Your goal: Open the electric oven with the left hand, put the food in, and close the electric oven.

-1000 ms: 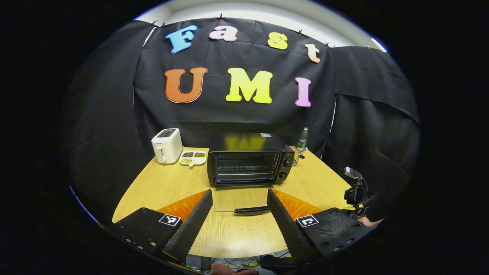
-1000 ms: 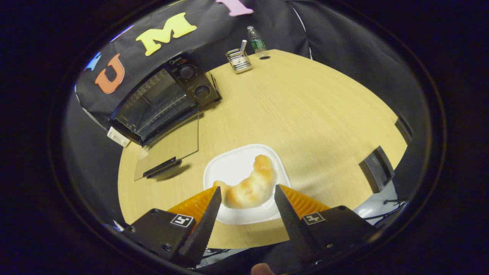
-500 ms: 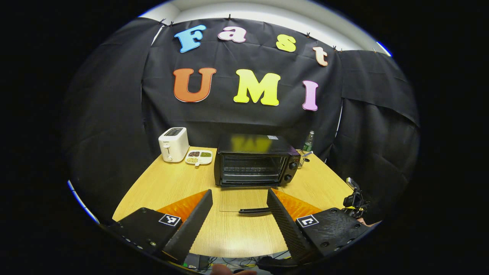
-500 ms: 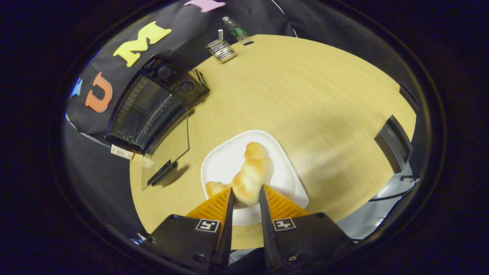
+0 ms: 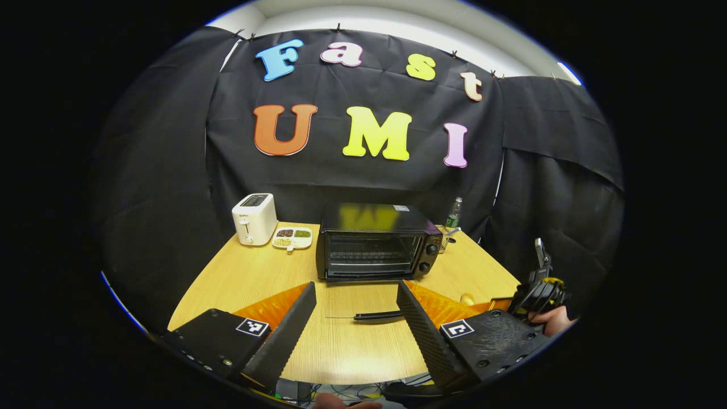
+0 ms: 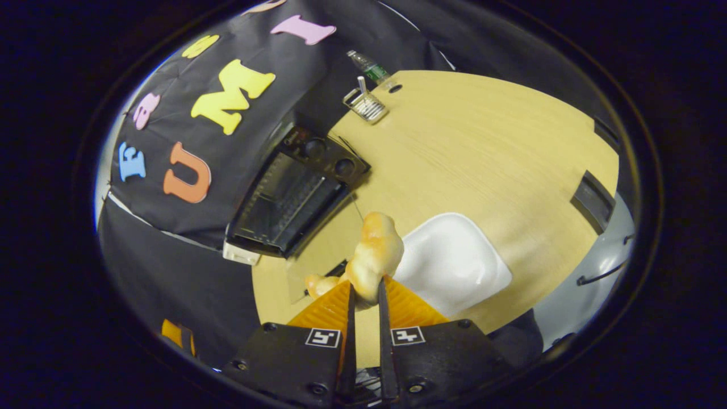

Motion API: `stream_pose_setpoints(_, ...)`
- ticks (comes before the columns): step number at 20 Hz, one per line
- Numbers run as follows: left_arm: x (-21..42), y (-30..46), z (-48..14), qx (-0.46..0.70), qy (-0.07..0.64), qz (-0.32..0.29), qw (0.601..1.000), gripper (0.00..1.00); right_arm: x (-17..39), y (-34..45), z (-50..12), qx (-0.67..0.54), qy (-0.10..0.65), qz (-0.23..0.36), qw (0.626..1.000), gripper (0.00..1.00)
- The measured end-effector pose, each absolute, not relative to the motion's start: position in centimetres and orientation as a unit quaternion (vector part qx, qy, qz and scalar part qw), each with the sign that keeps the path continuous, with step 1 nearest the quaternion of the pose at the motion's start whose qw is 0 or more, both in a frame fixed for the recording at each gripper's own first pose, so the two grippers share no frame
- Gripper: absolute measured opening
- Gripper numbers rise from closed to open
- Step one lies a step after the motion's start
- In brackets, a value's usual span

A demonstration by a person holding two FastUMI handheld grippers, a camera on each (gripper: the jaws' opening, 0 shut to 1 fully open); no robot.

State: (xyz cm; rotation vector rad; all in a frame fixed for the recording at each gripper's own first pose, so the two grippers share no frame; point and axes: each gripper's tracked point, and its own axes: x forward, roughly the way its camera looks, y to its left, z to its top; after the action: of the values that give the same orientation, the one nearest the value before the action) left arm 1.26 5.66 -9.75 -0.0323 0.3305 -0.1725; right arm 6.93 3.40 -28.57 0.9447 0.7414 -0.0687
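The black electric oven (image 5: pixel 375 241) stands at the back of the wooden table (image 5: pixel 255 278), its glass door lying flat and open with the handle (image 5: pixel 377 314) toward me. My left gripper (image 5: pixel 355 285) hovers open over the table in front of that door, holding nothing. In the right gripper view, my right gripper (image 6: pixel 365 288) is shut on a golden croissant (image 6: pixel 372 253), which hangs in the air above the table, left of the bare white plate (image 6: pixel 454 264). The oven (image 6: pixel 295 196) lies beyond the croissant with its door down. The right gripper (image 5: pixel 537 287) also shows at the far right of the left gripper view.
A white toaster (image 5: pixel 254 218) and a divided snack dish (image 5: pixel 292 237) sit left of the oven. A water bottle (image 6: pixel 369 65) and a wire holder (image 6: pixel 365 105) stand behind its right side. A dark box (image 6: pixel 590 196) is fixed at the table's right edge.
My right gripper went from open around the croissant to shut on it, then lifted it off the plate toward the oven. The left gripper stayed open and barely moved.
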Motion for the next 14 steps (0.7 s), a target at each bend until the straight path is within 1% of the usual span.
stream_pose_setpoints(1, 1.2, 6.1, -9.7, -0.014, 0.165, -0.084, 0.983, 0.94, 8.2, 4.2, -27.6, 0.452, 0.34, -0.021, 0.824, 0.19)
stream_pose_setpoints(2, 1.2, 6.6, -9.6, -0.013, 0.165, -0.079, 0.983, 0.94, 9.6, 4.7, -26.8, 0.458, 0.33, -0.013, 0.825, 0.17)
stream_pose_setpoints(4, 0.8, 7.8, -9.2, -0.012, 0.165, -0.068, 0.984, 0.94, 12.5, 5.9, -25.6, 0.456, 0.312, 0.002, 0.833, 0.17)
stream_pose_setpoints(6, 0.8, 8.3, -9.2, -0.02, 0.172, -0.053, 0.983, 0.94, 15.6, 7.4, -25.4, 0.451, 0.301, 0.017, 0.84, 0.17)
stream_pose_setpoints(7, 0.5, 9.1, -9.4, -0.026, 0.177, -0.046, 0.983, 0.94, 17.0, 8.3, -25.4, 0.451, 0.298, 0.024, 0.841, 0.21)
stream_pose_setpoints(8, 0.3, 9.7, -9.5, -0.029, 0.181, -0.039, 0.982, 0.95, 18.6, 9.2, -25.7, 0.454, 0.295, 0.028, 0.84, 0.19)
stream_pose_setpoints(9, 0.1, 10.1, -9.5, -0.032, 0.184, -0.032, 0.982, 0.94, 20.1, 9.8, -26.0, 0.459, 0.292, 0.03, 0.839, 0.21)
stream_pose_setpoints(10, -0.1, 10.5, -9.5, -0.034, 0.188, -0.026, 0.981, 0.95, 21.5, 10.5, -26.4, 0.465, 0.29, 0.028, 0.836, 0.19)
stream_pose_setpoints(11, -0.4, 10.9, -9.7, -0.035, 0.193, -0.02, 0.98, 0.94, 22.9, 11.0, -26.8, 0.473, 0.287, 0.025, 0.832, 0.21)
stream_pose_setpoints(13, -0.6, 11.7, -9.9, -0.031, 0.201, -0.007, 0.979, 0.95, 25.4, 11.6, -27.7, 0.489, 0.283, 0.015, 0.825, 0.17)
stream_pose_setpoints(14, -0.6, 11.9, -9.9, -0.029, 0.203, -0.002, 0.979, 0.95, 26.3, 11.6, -28.2, 0.493, 0.28, 0.008, 0.823, 0.21)
